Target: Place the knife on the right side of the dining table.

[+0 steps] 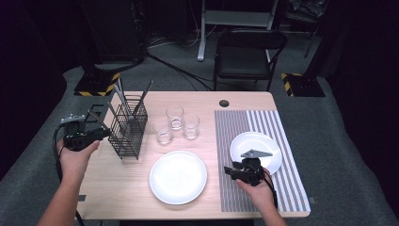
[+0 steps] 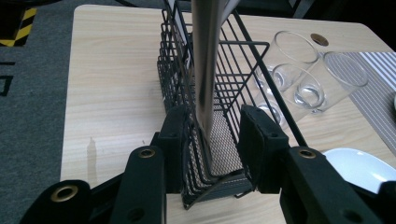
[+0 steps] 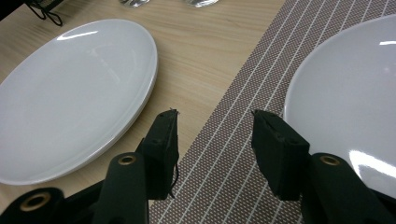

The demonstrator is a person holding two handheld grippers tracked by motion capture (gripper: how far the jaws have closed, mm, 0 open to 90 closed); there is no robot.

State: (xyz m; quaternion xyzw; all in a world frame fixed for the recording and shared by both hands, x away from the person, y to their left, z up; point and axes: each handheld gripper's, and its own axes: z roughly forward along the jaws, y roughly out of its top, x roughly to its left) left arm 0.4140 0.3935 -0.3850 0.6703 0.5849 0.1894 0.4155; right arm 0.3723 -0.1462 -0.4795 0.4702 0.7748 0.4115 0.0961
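Nearest the person, the right gripper [image 3: 215, 140] hovers low over the striped placemat [image 3: 233, 154], jaws apart and empty, between the large plate [image 3: 70, 93] on bare wood and the smaller plate [image 3: 345, 93] on the mat. Farther off on the left side, the left gripper [image 2: 210, 140] sits at the near end of the black wire caddy [image 2: 224, 93], its jaws apart on either side of an upright metal utensil handle [image 2: 205, 60] standing inside the basket. Beyond stand 3 glasses [image 1: 176, 123]. The step in hand looks like taking that utensil from the caddy. Next, the jaws likely must close squarely on the handle, then lift straight up clear of the wires.
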